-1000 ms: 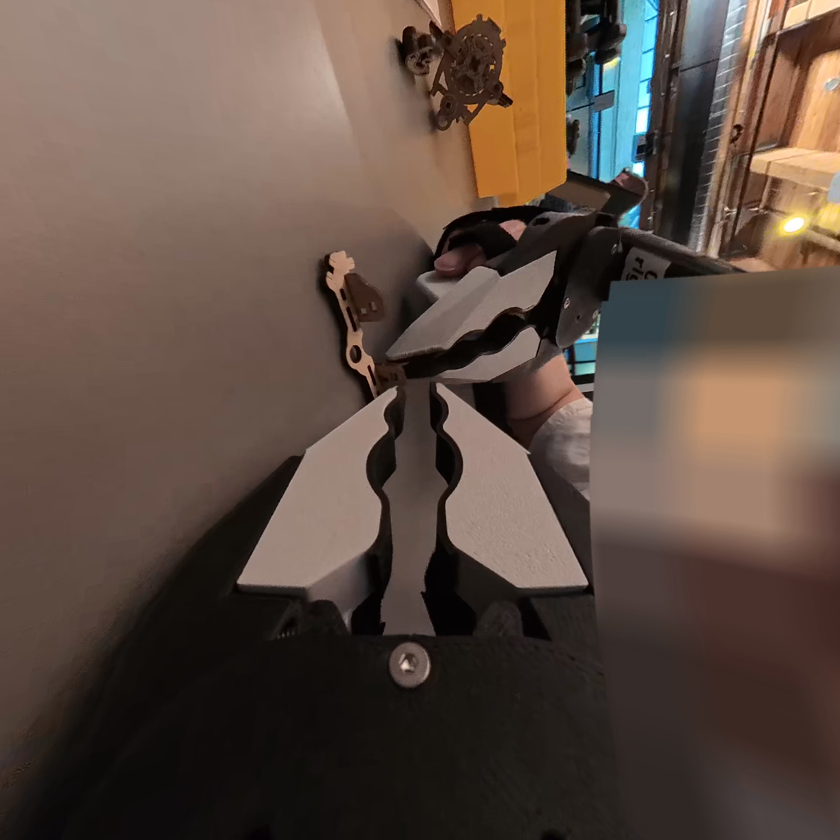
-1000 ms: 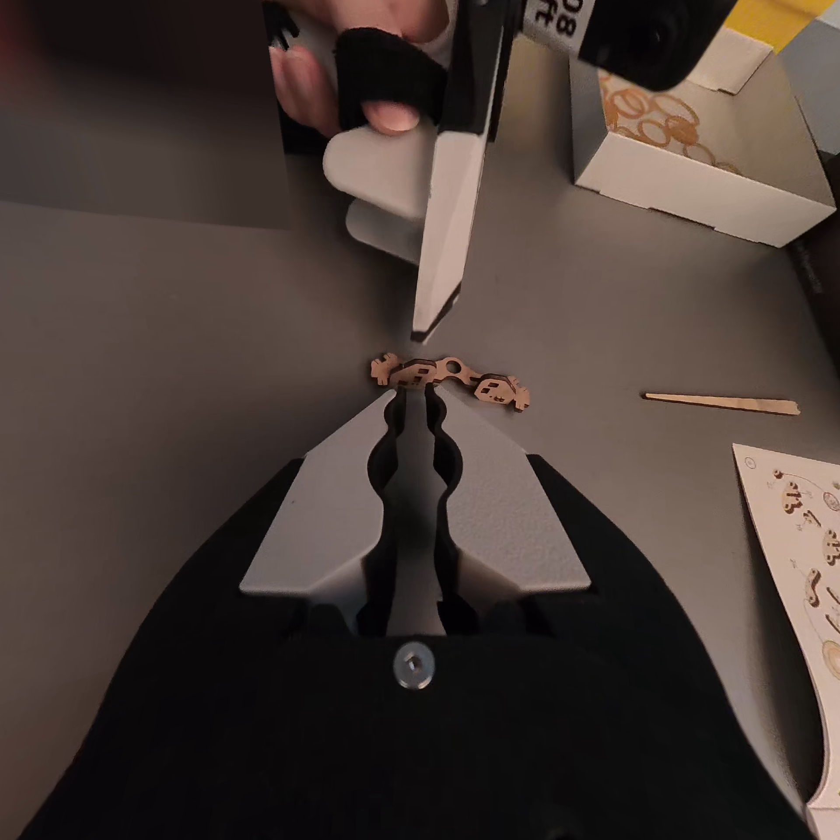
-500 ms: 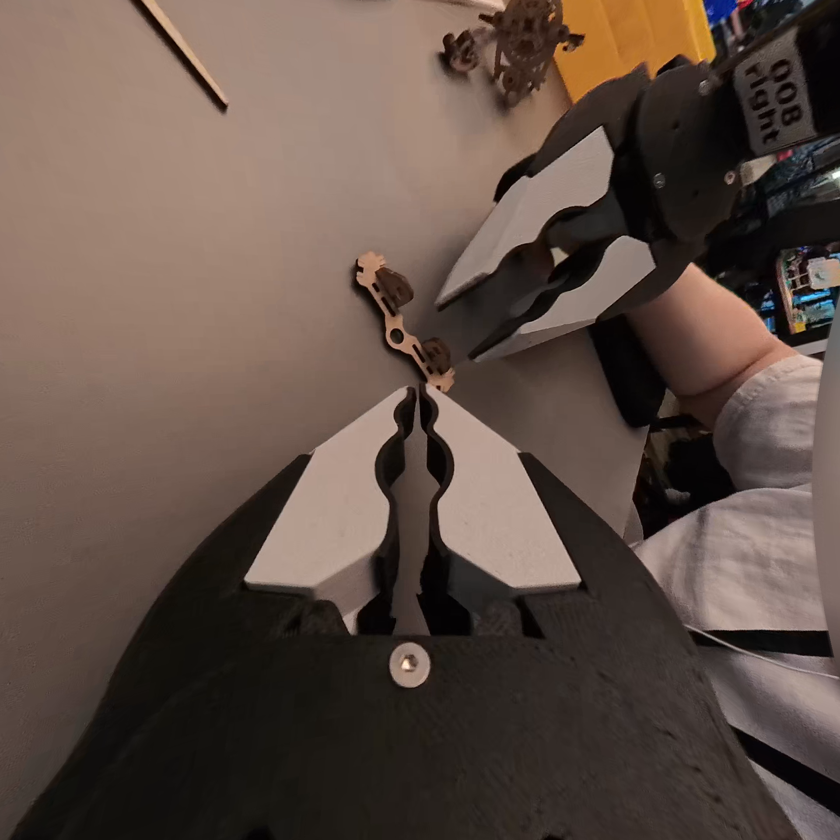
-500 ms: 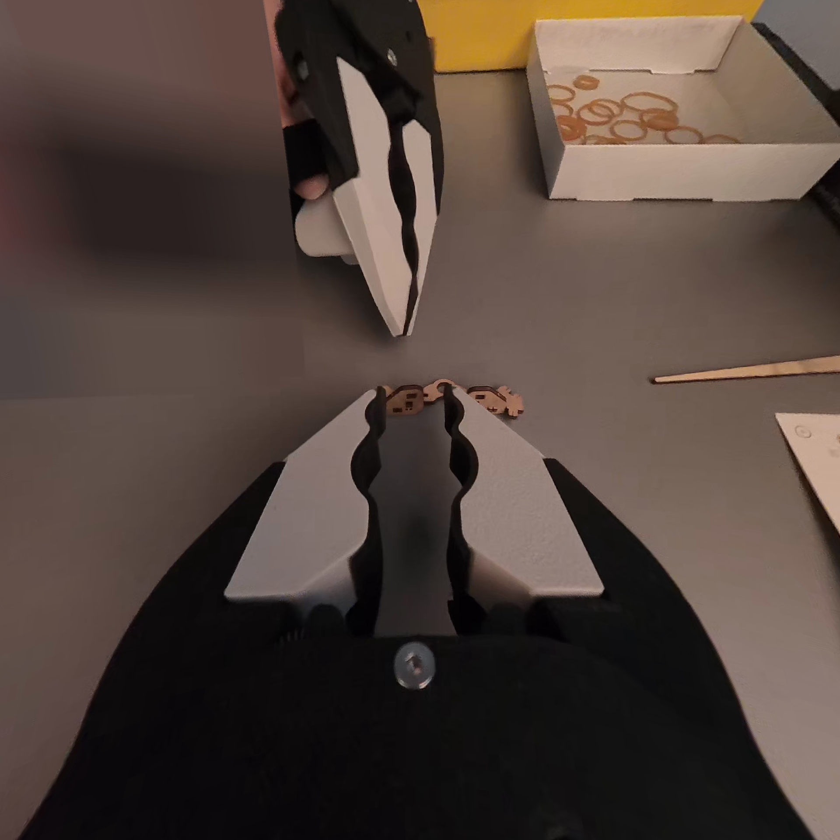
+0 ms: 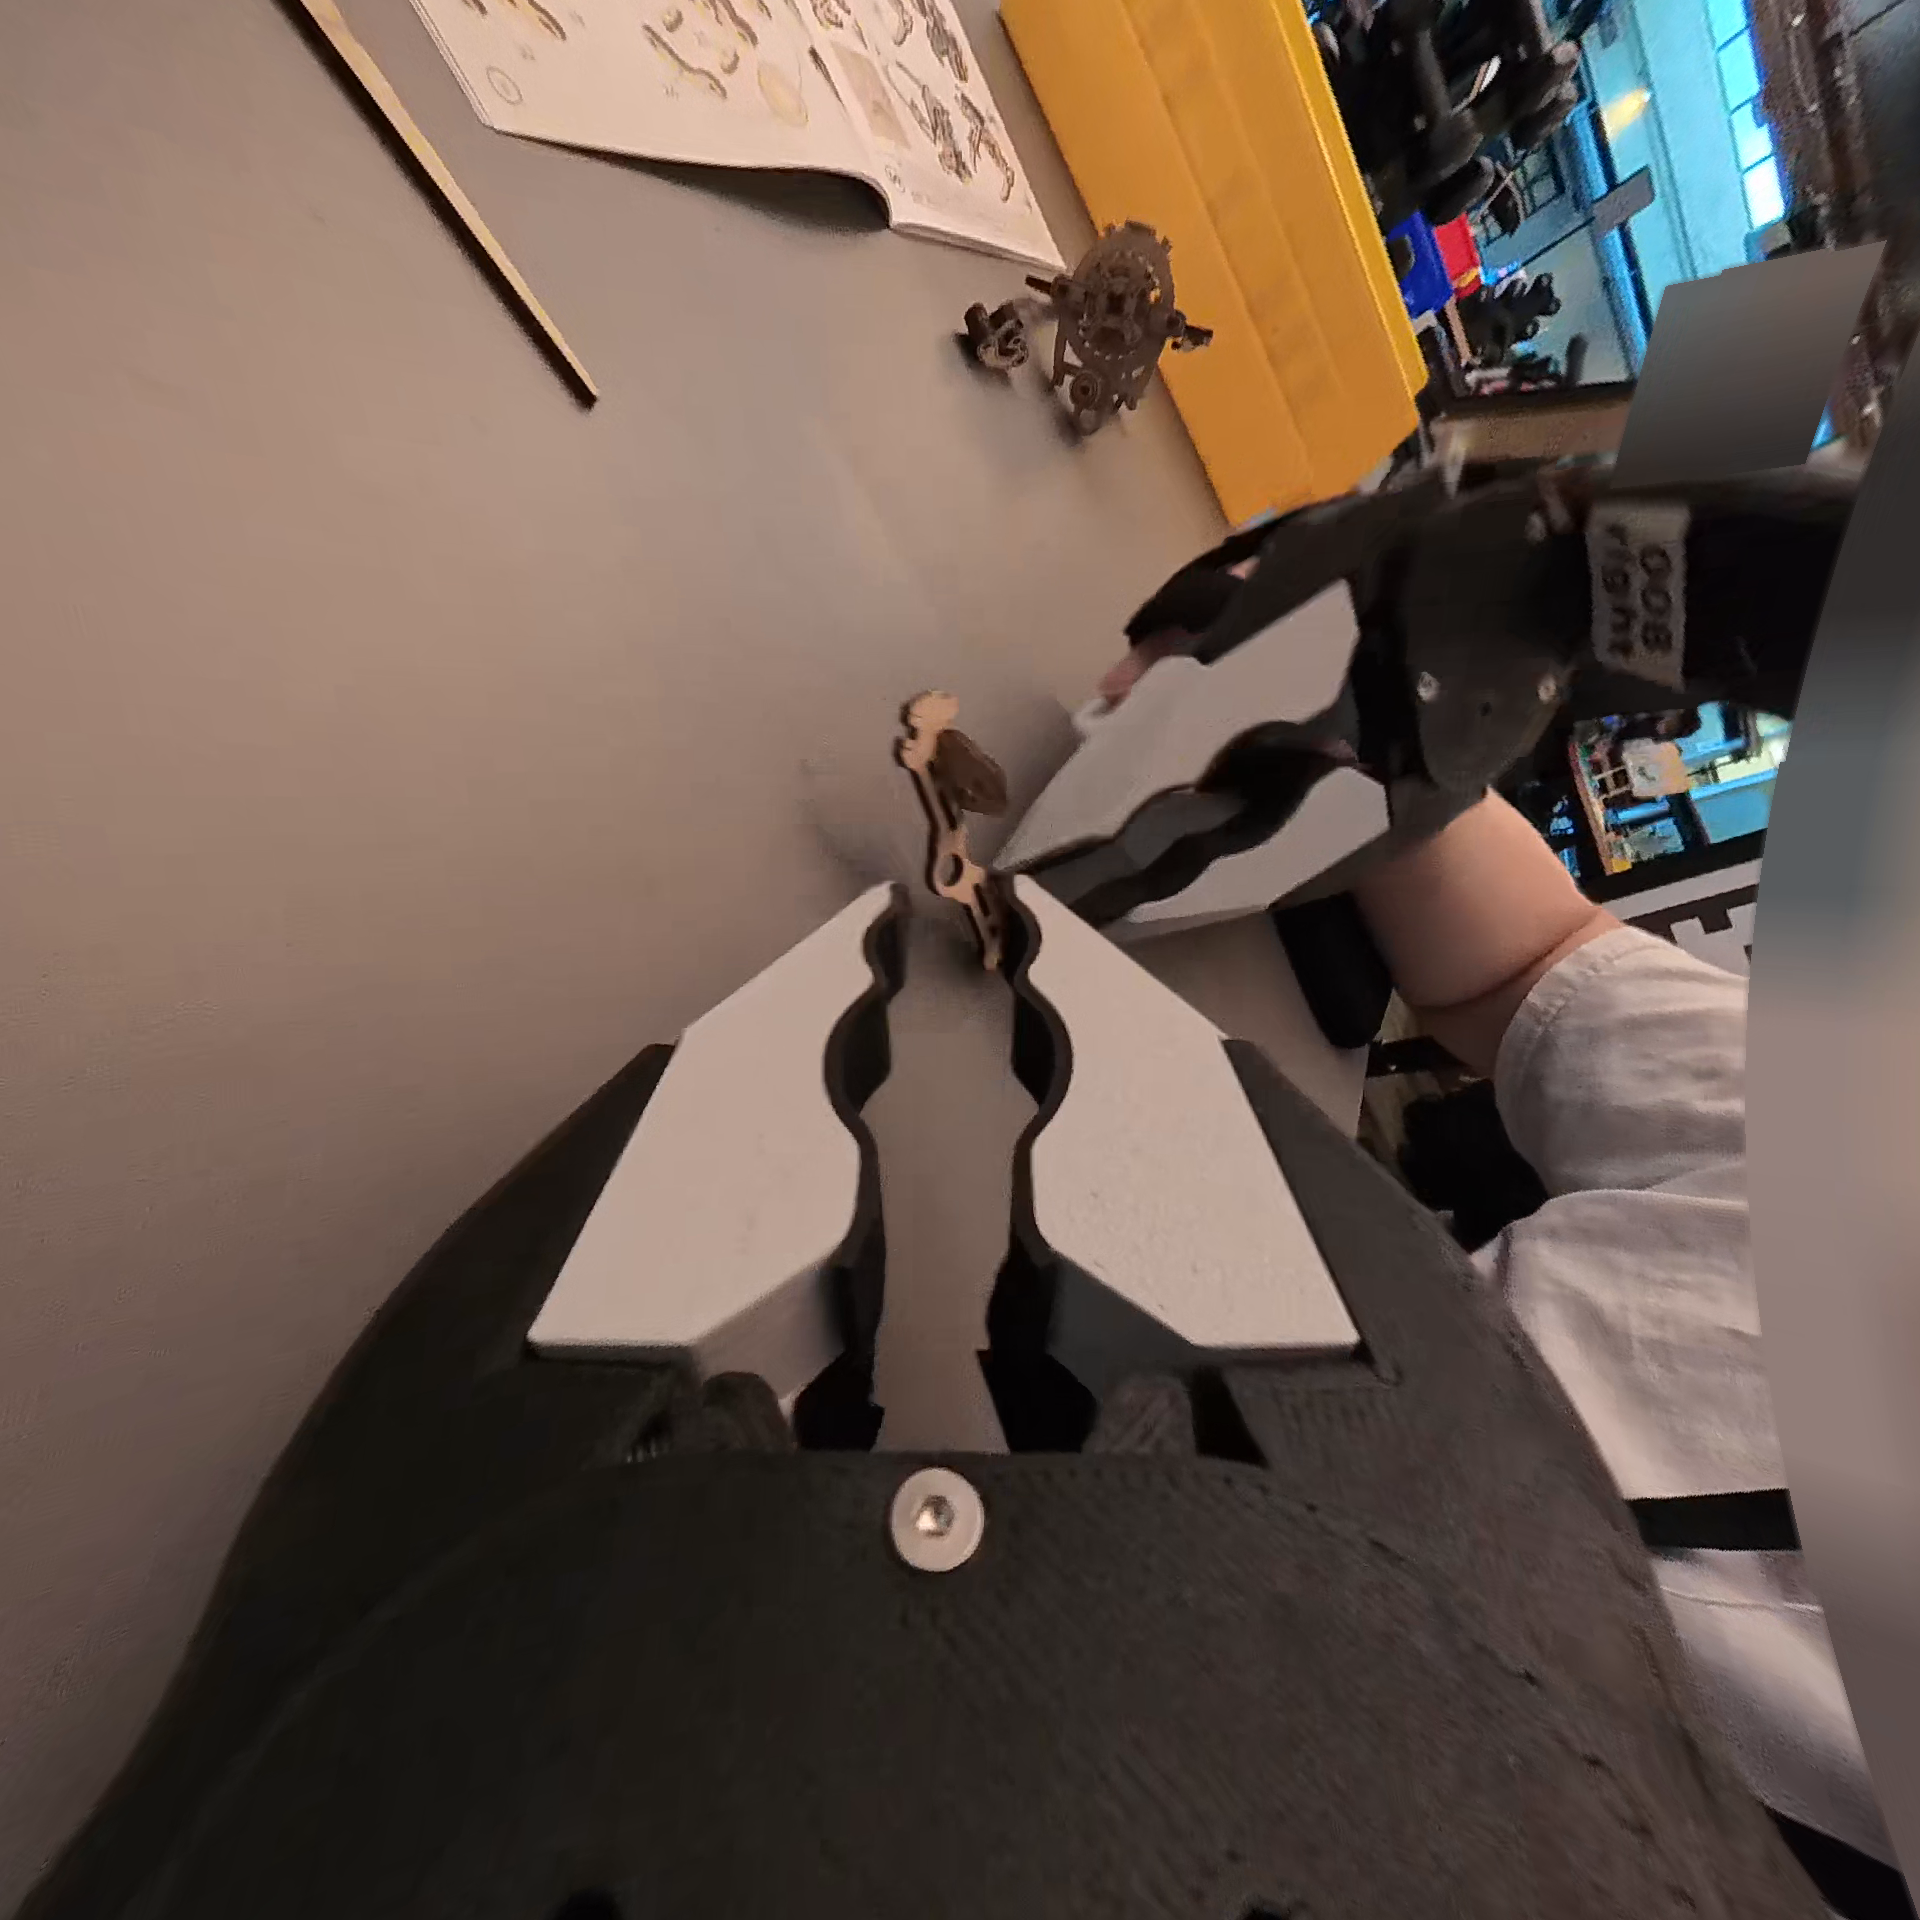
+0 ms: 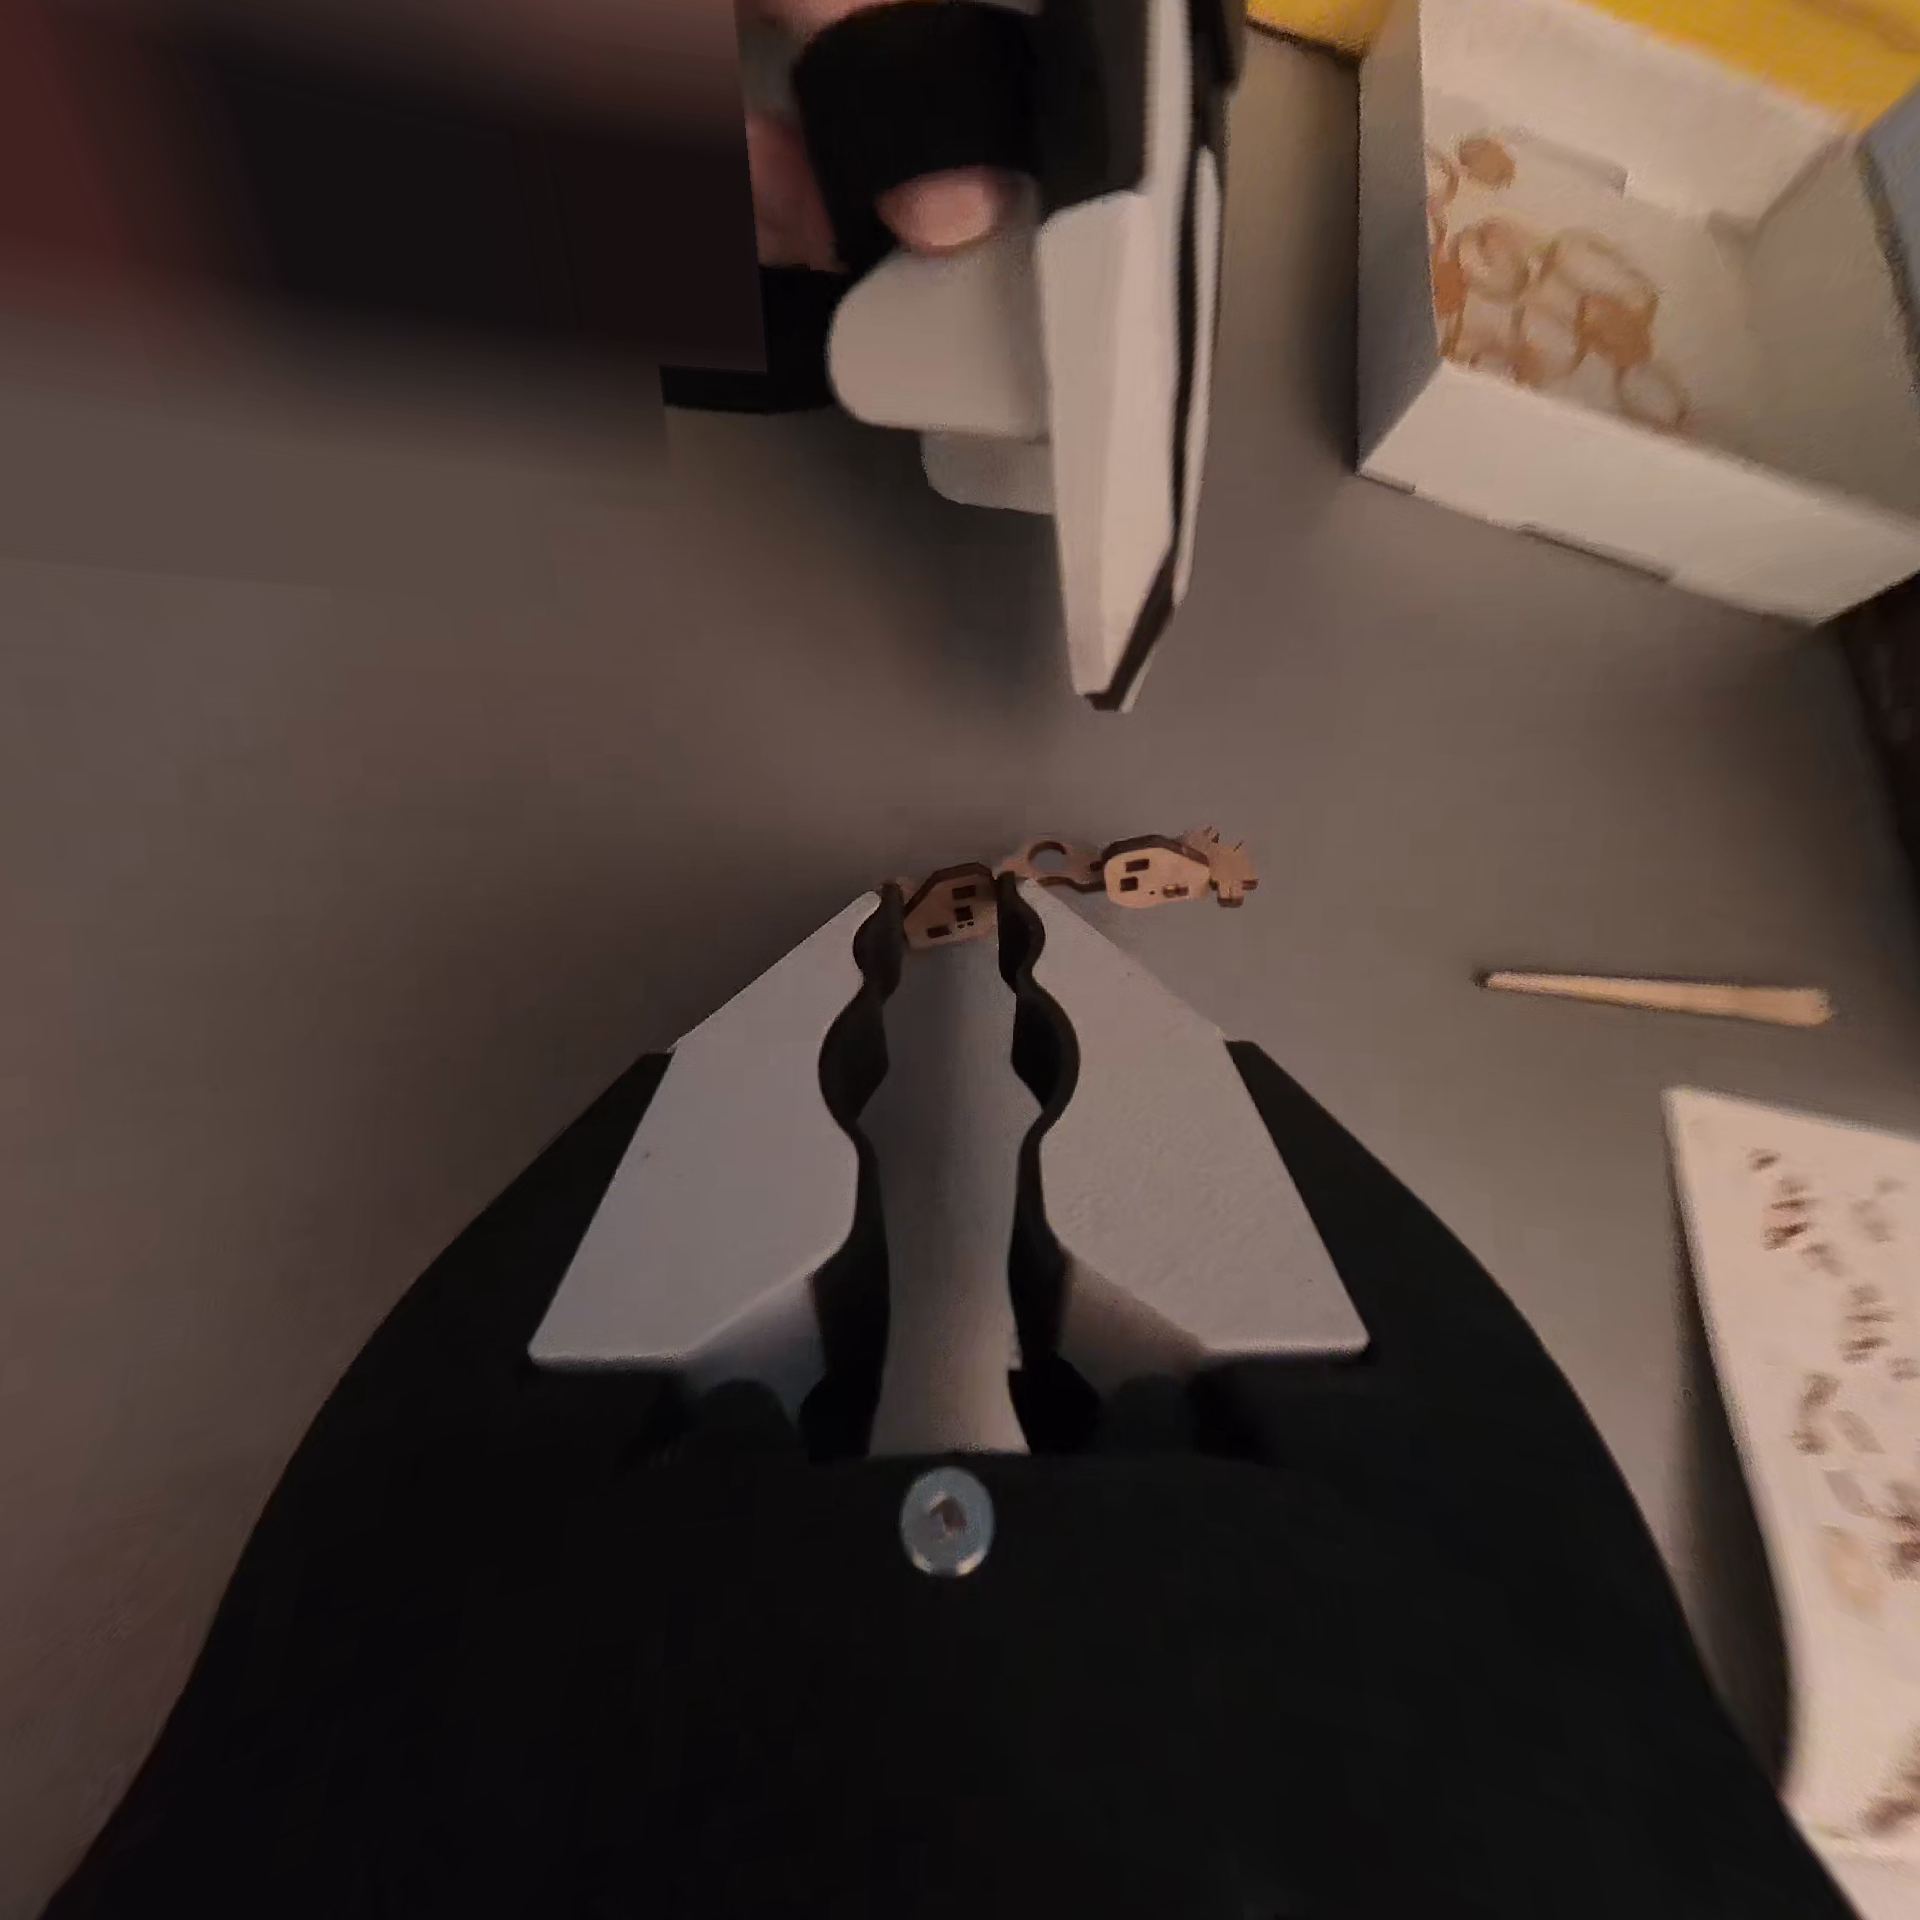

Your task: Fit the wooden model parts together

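A thin wooden strip part [image 6: 1143,878] with two small brown blocks on it lies on the grey table [image 6: 416,831]. My right gripper [image 6: 943,904] has its tips closed on the block at the strip's left end. In the left wrist view the strip [image 5: 945,821] looks tilted up, with the right gripper [image 5: 1039,883] at its near end. My left gripper [image 5: 954,914] is narrowly open and empty. Its tips [image 6: 1107,696] hang just behind the strip and do not touch it.
A partly built wooden gear assembly [image 5: 1101,312] stands farther back by a yellow box [image 5: 1247,260]. A wooden stick [image 6: 1662,997] and an instruction sheet [image 6: 1818,1455] lie to the right. A white box of tan rings [image 6: 1610,499] is at the back right. My right fingertips sit around 4 cm from my left ones. From either gripper's tips it is about 15 cm to the wooden stick [image 6: 1662,997]. Seen from the left wrist view [image 5: 420,112] as well.
My right gripper's tips have narrowed onto the strip's end block. My left gripper has opened slightly and drawn back from the strip. Both views have swung.
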`<state>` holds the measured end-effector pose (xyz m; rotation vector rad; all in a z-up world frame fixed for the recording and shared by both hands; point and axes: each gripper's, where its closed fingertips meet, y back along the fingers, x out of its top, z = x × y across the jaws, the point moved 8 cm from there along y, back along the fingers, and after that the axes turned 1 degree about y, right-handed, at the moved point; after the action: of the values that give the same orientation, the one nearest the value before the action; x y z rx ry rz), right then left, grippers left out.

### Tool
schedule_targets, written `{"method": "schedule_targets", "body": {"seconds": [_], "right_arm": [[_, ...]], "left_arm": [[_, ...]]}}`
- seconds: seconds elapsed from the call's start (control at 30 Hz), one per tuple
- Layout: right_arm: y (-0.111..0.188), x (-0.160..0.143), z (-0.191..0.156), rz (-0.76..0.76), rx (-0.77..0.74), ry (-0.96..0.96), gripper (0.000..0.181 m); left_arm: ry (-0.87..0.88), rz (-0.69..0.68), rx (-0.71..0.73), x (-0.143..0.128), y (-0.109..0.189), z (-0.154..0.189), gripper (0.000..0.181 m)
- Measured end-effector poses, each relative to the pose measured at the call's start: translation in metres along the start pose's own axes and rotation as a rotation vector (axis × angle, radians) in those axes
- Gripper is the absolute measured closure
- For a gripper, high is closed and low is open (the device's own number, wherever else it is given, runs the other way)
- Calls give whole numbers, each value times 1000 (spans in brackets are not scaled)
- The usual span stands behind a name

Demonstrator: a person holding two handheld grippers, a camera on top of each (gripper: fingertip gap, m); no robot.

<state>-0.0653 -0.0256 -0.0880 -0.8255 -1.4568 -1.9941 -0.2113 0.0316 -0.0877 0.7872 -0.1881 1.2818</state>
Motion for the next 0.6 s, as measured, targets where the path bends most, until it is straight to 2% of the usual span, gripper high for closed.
{"method": "schedule_targets", "body": {"seconds": [0.1,0.2,0.27,0.37,0.43,0.6], "right_arm": [[4,11,-10,4,-22,166,163],[9,20,-16,74,3,192,163],[16,26,-19,149,17,201,163],[24,31,-24,200,37,249,163],[23,27,-27,138,23,311,164],[16,21,-39,-41,-89,570,163]], "left_arm": [[-14,10,-62,3,2,2,152],[-67,38,-198,8,7,10,147],[-117,65,-237,12,11,13,141],[-165,64,-324,12,12,20,144],[-169,36,-372,10,12,22,145],[-206,-45,-362,4,8,23,149]]}}
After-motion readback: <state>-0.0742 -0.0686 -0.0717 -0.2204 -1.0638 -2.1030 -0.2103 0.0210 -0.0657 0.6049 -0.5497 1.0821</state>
